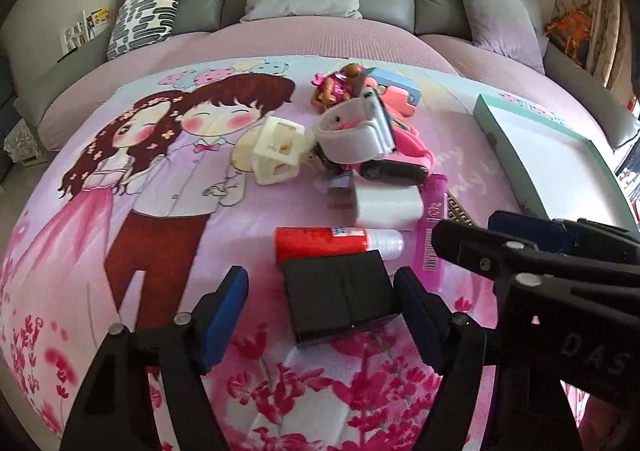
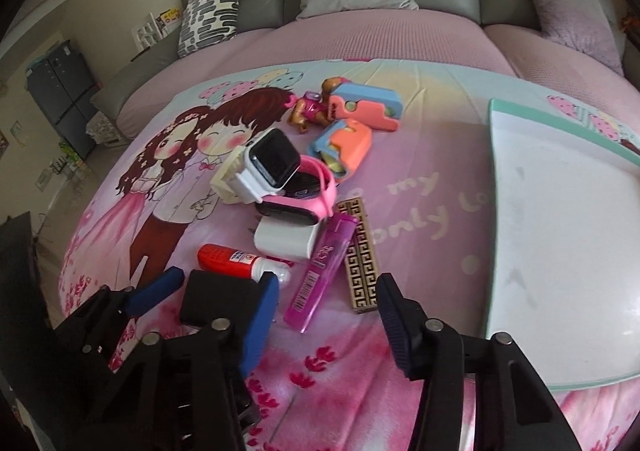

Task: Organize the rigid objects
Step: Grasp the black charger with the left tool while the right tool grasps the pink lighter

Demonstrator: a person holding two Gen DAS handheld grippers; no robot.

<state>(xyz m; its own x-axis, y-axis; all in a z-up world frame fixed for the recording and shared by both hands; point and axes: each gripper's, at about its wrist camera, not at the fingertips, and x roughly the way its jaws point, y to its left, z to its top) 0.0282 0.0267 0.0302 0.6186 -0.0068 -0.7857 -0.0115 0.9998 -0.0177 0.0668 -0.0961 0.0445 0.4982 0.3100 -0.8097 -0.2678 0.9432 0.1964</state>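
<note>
Watches [image 2: 276,175] (two), one black box [image 1: 340,297], one lighter [image 2: 318,271]

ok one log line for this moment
left gripper: open around black box | right gripper: open over pink lighter | tray: bare

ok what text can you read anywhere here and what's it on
"DAS", cut off at the frame edge: on the right gripper body, left wrist view.
"my" and "only Lo", cut off: printed on the bedspread.
Pink lighter: a barcode and a logo, too blurred to read.
Red bottle: label too small to read.
Green tray: rim print unreadable.
</note>
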